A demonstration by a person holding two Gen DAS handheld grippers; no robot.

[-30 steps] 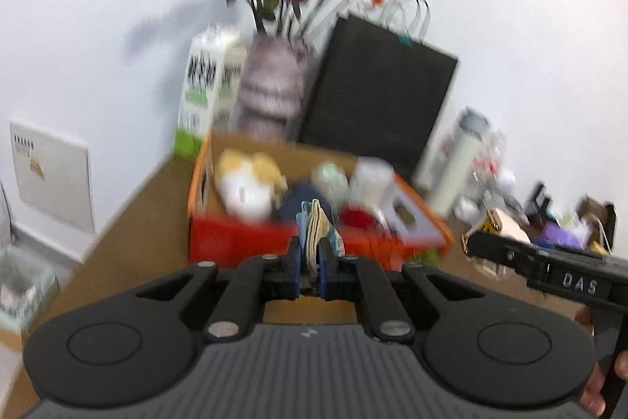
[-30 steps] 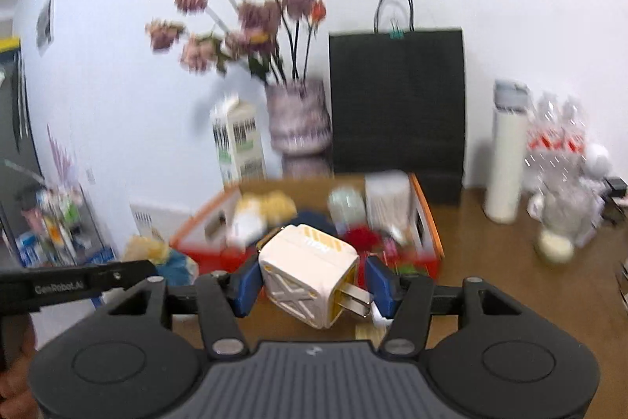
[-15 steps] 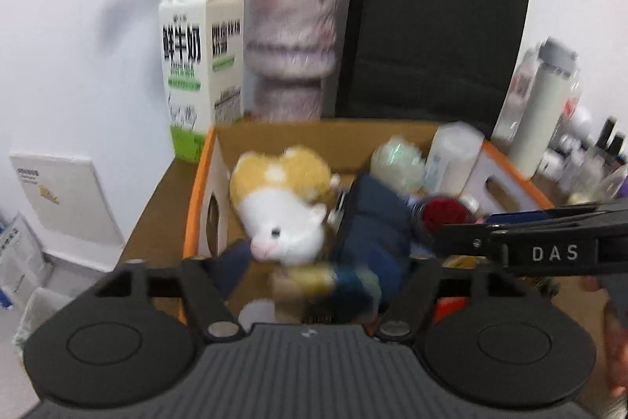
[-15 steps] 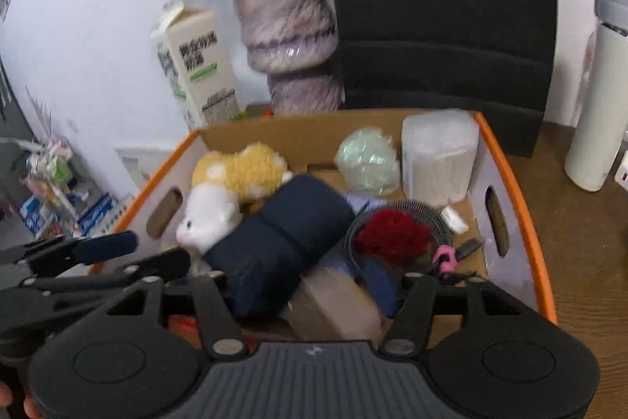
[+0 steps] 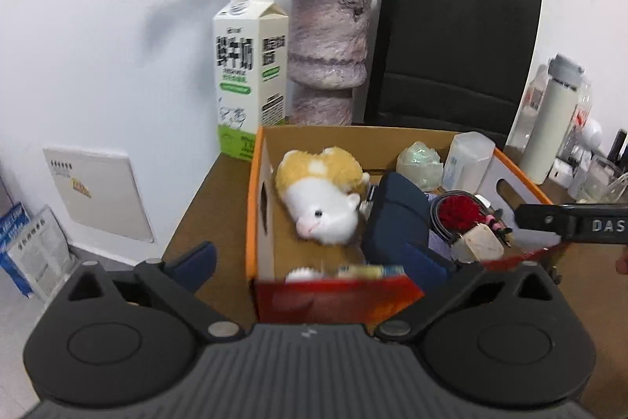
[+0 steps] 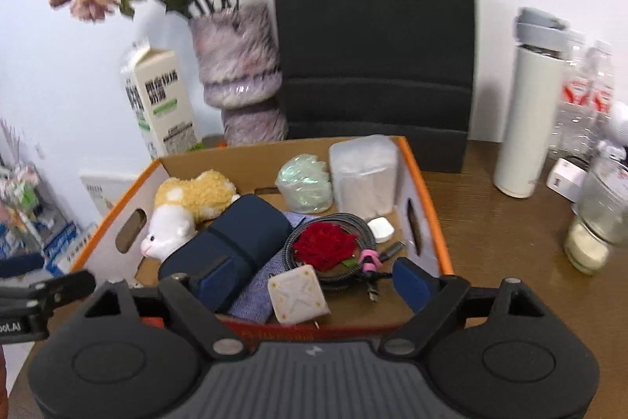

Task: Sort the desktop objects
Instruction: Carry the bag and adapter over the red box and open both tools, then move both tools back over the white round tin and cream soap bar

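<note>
Nearest in the right wrist view, the right claw (image 6: 312, 277) stands spread wide with nothing between its blue pads, poised over the near wall of the cardboard box (image 6: 426, 191). Just beyond that wall a white charger cube (image 6: 297, 293) lies inside the box, plug prongs toward the camera, resting against a purple cloth (image 6: 255, 291). Beside it sit a dark blue pouch (image 6: 231, 242), a coiled braided cable (image 6: 353, 222) ringing a red rose (image 6: 325, 246), and a small white earbud case (image 6: 380, 227). Farther in, a plush hamster (image 6: 188, 207) lies by the left wall, with a pale green crinkly bundle (image 6: 304, 183) and a frosted plastic container (image 6: 365, 175) against the far wall.

The left claw (image 5: 329, 262) is likewise spread and carries nothing; its left pad (image 5: 196, 264) hangs outside the box's left wall over the tabletop (image 5: 212, 199), while the right one is hidden behind the box's contents. A small colourful item (image 5: 369, 270), too blurred to identify, lies just inside the red near wall.

Behind the box stand a milk carton (image 5: 249, 73), a mottled purple vase (image 5: 327, 53) of faded roses and a black paper bag (image 5: 451, 57). To the right are a white thermos (image 6: 526, 120) and a glass jar (image 6: 596, 218).
</note>
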